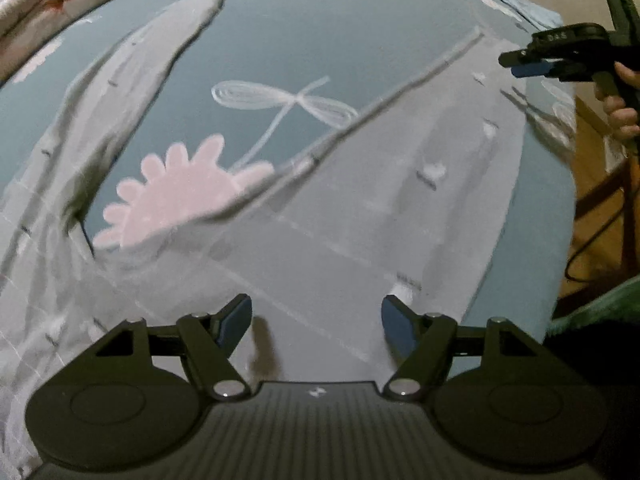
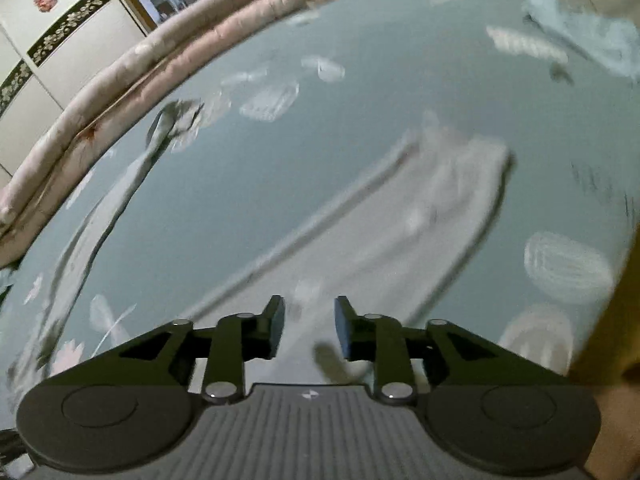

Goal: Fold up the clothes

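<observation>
A grey pair of trousers with a fine white check [image 1: 328,240] lies flat on a blue bedsheet, one leg running far left [image 1: 132,80], the other far right [image 1: 460,140]. My left gripper [image 1: 316,320] is open and empty, hovering over the waist end. My right gripper [image 2: 309,326] is open and empty above the right leg [image 2: 400,232]; it also shows in the left wrist view [image 1: 520,62] over that leg's far end. The other leg [image 2: 120,200] stretches away at left.
The blue bedsheet [image 1: 280,40] carries pink flower and white dragonfly prints. A rolled pink quilt [image 2: 160,64] lies along the far left edge. A light blue cloth [image 2: 580,36] sits at the far right corner. A wooden floor and a cable [image 1: 592,240] are beyond the right edge.
</observation>
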A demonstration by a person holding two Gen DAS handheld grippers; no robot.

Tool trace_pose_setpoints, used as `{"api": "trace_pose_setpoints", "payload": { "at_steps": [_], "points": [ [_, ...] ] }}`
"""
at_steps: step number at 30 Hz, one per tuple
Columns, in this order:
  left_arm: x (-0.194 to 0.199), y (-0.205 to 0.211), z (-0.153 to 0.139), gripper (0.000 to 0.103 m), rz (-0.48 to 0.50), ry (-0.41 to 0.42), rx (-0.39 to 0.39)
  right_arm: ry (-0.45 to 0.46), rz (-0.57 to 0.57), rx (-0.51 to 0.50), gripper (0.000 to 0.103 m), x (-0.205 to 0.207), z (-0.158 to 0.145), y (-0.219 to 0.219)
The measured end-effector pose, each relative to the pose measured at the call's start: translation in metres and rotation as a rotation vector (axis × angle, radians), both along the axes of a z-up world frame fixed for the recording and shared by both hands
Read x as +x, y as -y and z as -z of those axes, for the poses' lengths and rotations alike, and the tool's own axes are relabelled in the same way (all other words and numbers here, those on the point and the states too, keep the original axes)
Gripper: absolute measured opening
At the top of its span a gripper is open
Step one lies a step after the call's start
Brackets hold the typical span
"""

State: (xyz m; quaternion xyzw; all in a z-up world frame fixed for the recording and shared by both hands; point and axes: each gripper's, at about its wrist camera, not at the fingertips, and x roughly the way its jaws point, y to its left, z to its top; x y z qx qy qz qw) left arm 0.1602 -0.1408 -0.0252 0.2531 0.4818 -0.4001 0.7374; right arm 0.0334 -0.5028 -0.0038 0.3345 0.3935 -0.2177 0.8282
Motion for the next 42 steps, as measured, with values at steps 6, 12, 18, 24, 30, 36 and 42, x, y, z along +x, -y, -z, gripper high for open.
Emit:
{"api": "trace_pose_setpoints", "payload": {
  "at_steps": [6,12,18,24,30,36,42],
  "points": [
    [0.005,0.009,0.005,0.072,-0.074,-0.006,0.055,-0.016,0.003,0.019,0.042,0.015,0.032,0.043],
    [0.009,0.002,0.021,0.074,-0.153,-0.044,0.093,-0.025,0.086,0.028,0.043,0.002,0.036,0.064],
    [0.011,-0.006,0.006,0.074,-0.182,0.007,0.061,0.013,-0.037,0.009,0.049,0.029,0.028,0.038],
    [0.046,-0.036,-0.003,0.074,-0.325,0.097,-0.005,0.068,-0.186,0.038,0.053,0.066,0.026,-0.01],
    [0.087,-0.076,0.019,0.08,-0.48,0.078,0.007,0.064,-0.266,0.051,0.054,0.077,0.019,-0.042],
    [0.093,-0.114,0.006,0.078,-0.581,0.084,-0.03,0.057,-0.243,0.036,0.054,0.073,0.008,-0.053],
    [0.091,-0.142,0.001,0.078,-0.61,0.117,-0.045,0.116,-0.403,0.084,0.054,0.102,0.001,-0.097]
  ]
}}
